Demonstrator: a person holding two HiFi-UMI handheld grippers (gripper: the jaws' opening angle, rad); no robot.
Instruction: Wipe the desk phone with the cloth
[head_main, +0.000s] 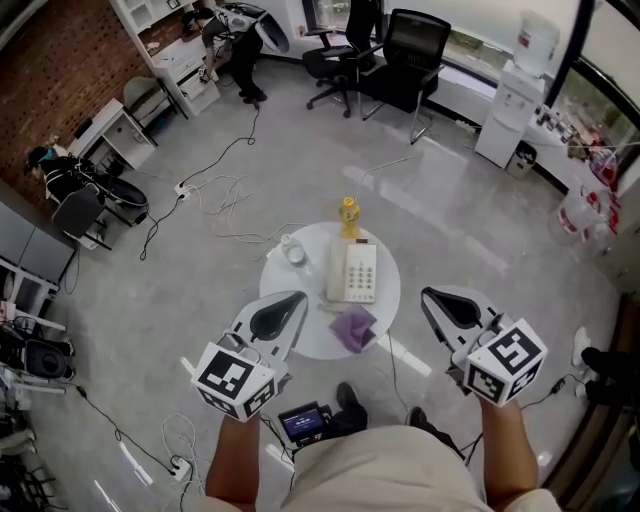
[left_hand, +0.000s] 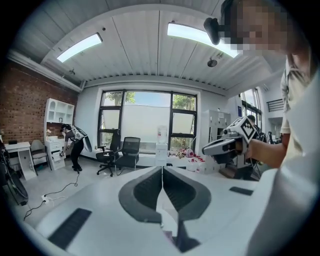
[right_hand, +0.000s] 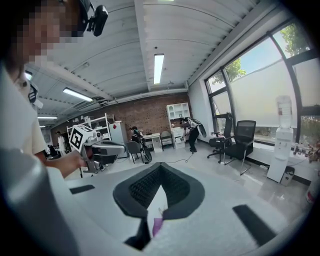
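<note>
A white desk phone (head_main: 352, 272) lies on a small round white table (head_main: 385, 300) in the head view. A crumpled purple cloth (head_main: 353, 327) rests just in front of the phone, near the table's front edge. My left gripper (head_main: 296, 298) hovers over the table's front left, shut and empty. My right gripper (head_main: 428, 296) hangs off the table's right side, also shut with nothing in it. In the left gripper view the jaws (left_hand: 162, 172) meet in a closed line. The right gripper's jaws (right_hand: 160, 169) are closed too, and a sliver of the purple cloth (right_hand: 156, 226) shows beneath them.
A yellow bottle-like object (head_main: 348, 215) and a small round white item (head_main: 292, 250) stand at the table's far side. Cables (head_main: 215, 190) trail over the floor to the left. Office chairs (head_main: 405, 50), a water dispenser (head_main: 515, 95) and a bending person (head_main: 235, 40) are farther off.
</note>
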